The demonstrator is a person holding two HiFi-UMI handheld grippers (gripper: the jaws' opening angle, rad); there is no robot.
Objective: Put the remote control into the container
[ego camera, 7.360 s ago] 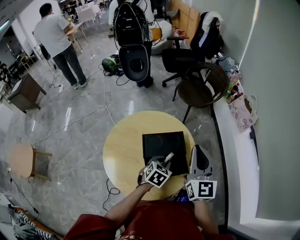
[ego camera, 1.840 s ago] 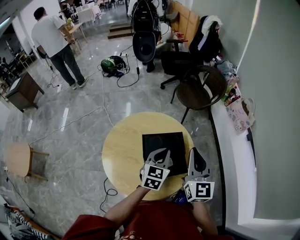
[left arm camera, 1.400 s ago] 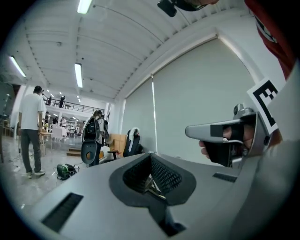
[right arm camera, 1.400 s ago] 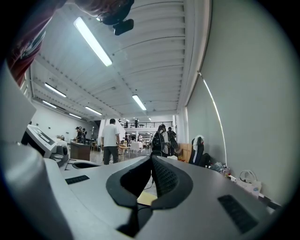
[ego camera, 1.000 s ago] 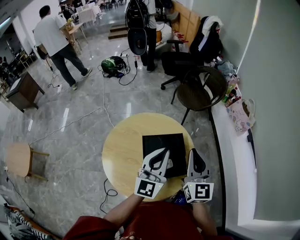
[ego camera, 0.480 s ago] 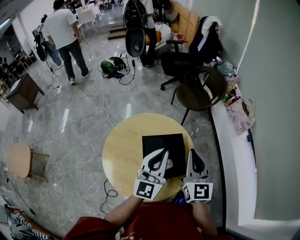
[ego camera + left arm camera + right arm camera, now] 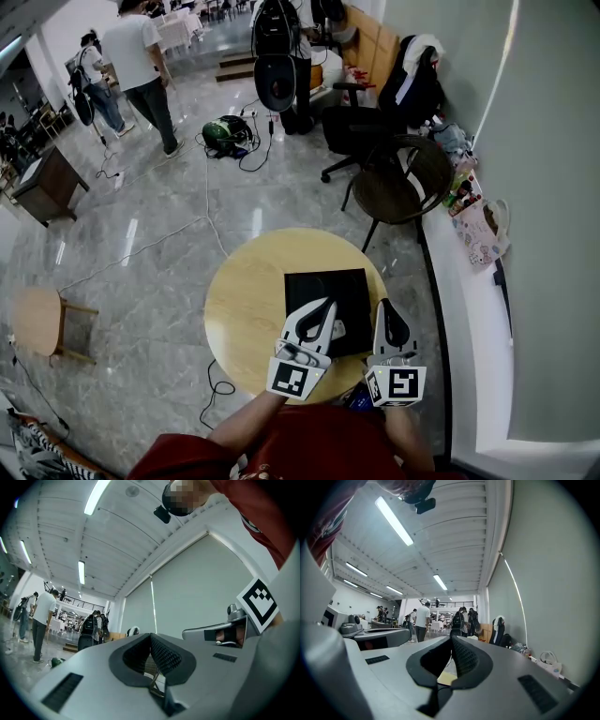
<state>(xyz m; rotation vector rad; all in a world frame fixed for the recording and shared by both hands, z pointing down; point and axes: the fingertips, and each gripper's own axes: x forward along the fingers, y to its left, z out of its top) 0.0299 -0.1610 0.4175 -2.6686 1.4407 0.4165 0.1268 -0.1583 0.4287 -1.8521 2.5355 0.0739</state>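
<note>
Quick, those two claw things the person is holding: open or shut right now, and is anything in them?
Left gripper: closed, nothing between its jaws.
Right gripper: closed, nothing between its jaws.

- The black, square, shallow container [image 7: 323, 284] lies flat on the round, light wooden bench [image 7: 242, 300]. It sits right of the bench's middle, and its near edge is close to the rim nearest the person. Its sides run roughly square to the head view, its top is open, and the dark floor towards the far side is bare.
- The pale, small remote control [image 7: 337, 328] lies inside the container, at its near part, just to the right of the left tool [image 7: 329, 302]. Only a short light piece of it shows; its shape and buttons cannot be made out.
</note>
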